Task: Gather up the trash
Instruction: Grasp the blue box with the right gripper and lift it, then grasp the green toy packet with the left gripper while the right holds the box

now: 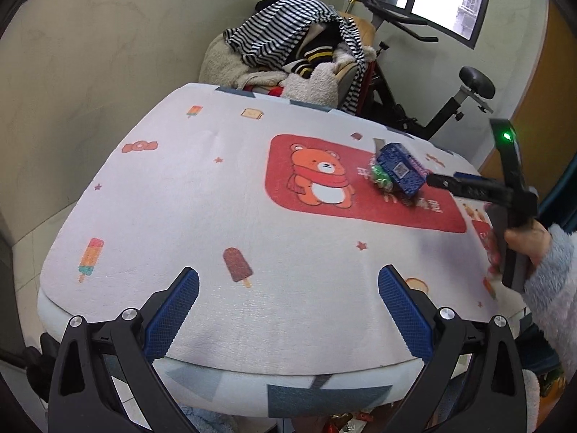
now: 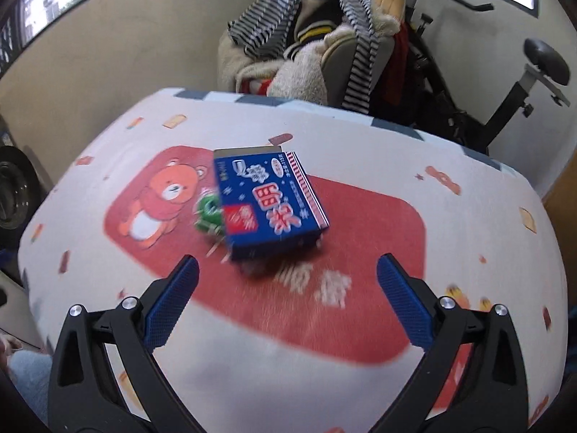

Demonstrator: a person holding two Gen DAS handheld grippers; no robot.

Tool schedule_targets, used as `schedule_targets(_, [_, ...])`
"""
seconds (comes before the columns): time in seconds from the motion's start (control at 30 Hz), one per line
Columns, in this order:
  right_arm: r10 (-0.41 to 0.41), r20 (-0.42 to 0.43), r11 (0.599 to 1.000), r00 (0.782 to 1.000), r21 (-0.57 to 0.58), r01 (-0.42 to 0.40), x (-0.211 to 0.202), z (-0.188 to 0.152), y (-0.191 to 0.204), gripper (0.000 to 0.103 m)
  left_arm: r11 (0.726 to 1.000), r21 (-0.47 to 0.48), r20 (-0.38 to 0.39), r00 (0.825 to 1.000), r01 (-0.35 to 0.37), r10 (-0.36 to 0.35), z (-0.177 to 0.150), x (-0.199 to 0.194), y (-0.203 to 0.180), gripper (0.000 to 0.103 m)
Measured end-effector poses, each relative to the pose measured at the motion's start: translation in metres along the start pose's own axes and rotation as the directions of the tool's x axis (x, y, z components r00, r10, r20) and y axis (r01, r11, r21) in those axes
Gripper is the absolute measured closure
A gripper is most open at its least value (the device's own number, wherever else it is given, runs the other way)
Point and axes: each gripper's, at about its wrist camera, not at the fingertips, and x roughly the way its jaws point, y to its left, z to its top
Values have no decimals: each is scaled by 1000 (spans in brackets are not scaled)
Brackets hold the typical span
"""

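- Two pieces of trash lie on the bench, on the red patch of its printed cover: a blue carton and a crumpled green wrapper touching the carton's left side.
- Right claw is spread wide and empty, poised just short of the carton's near edge; the view is blurred, so the exact gap is hard to tell.
- Left claw is also wide and empty, over the near part of the bench, well apart from the trash.
- Judged step: closing the right claw on the carton. It looks tilted, with its near end raised, so a pinch across the short sides should seat better than one on the flat faces.
- Line the pads up parallel to the carton's long edges before closing; it sits skewed to the claw.
- Carton probably light and hollow, so squeeze gently to avoid crushing or popping it out.
- Wrapper may drag along; take it separately, perhaps with the left claw.
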Motion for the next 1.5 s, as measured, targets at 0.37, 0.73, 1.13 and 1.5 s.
schedule_targets(0.37, [69,-99,998,993,13,-68,73,38,-2,9,998,-50,-22,999,-32,31,2,13,16,6])
schedule_targets(0.73, [45,111,998,993,34,-49,7,-2,-25,17,996,-72,-59,997,55,-59,15,40,-2,25])
schedule_targets(1.13, [-40,175,982,984,190,6,-76,-73,-57,17,958,-102,-96,956,267,-277,83,124,-71,48])
schedule_targets(1.5, [-113,159,938,981,343,53,-109,-119,-99,17,983,-55,-150,972,175,-181,123,208,-122,48])
